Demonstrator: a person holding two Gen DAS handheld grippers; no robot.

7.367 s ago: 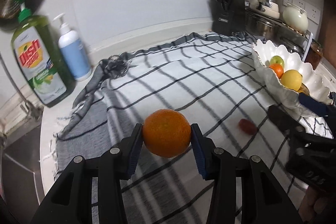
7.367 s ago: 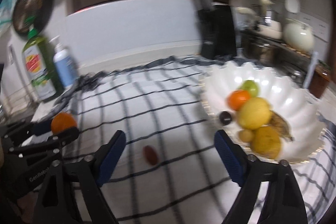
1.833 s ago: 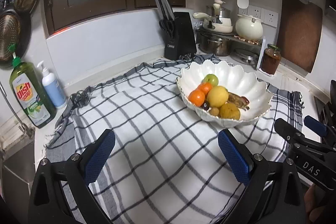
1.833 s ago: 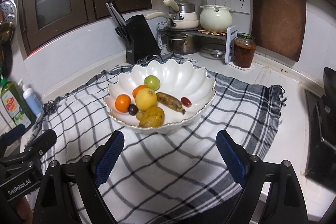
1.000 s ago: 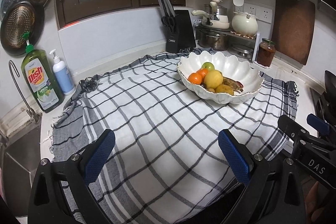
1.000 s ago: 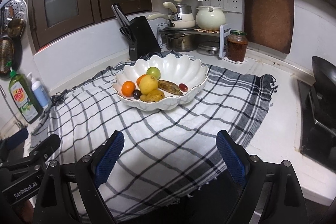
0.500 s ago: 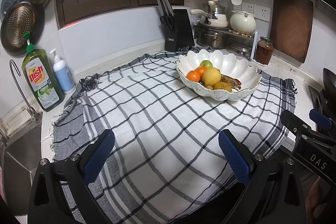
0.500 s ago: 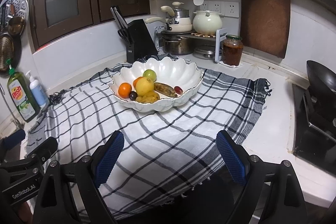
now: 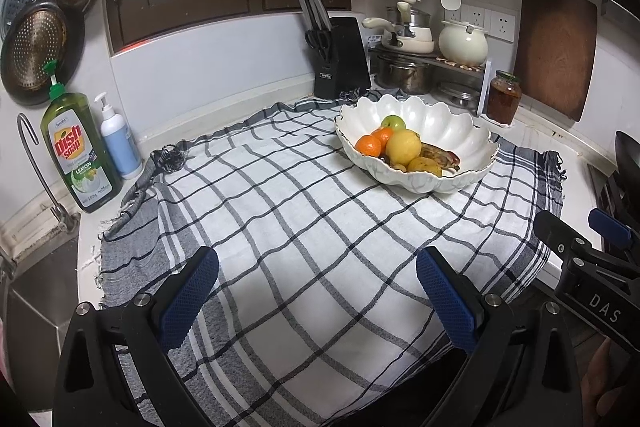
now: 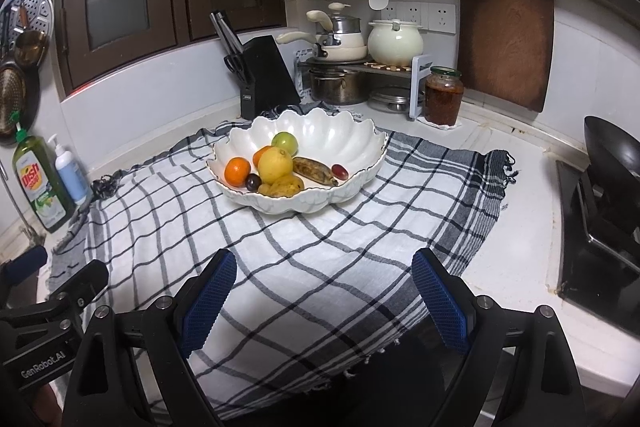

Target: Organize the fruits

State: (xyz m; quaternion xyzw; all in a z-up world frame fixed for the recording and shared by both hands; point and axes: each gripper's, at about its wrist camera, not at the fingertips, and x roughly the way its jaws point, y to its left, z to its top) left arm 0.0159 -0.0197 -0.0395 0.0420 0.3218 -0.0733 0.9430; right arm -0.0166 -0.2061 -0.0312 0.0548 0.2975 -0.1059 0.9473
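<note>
Fruits all sit in the bowl (image 10: 352,151), centre of the right wrist view, upper right of centre in the left; 7.4 s ago an orange was clamped in the left gripper and a red grape lay on the cloth.

Checked cloth (image 9: 304,235): woven, white with black grid, grey fringed edges, now bare.

Bowl: glossy white, scalloped rim with a thin dark edge.

Left gripper (image 9: 316,291), right gripper (image 10: 324,291): jaws spread wide, nothing between the blue knurled pads; both farther from the bowl than 1.8 s ago.

Lemon (image 10: 275,165) dimpled yellow; banana (image 10: 314,171) browned; orange (image 10: 237,171) round; green apple (image 10: 285,143); dark grape (image 10: 253,181); red grape (image 10: 339,171) smooth.
</note>
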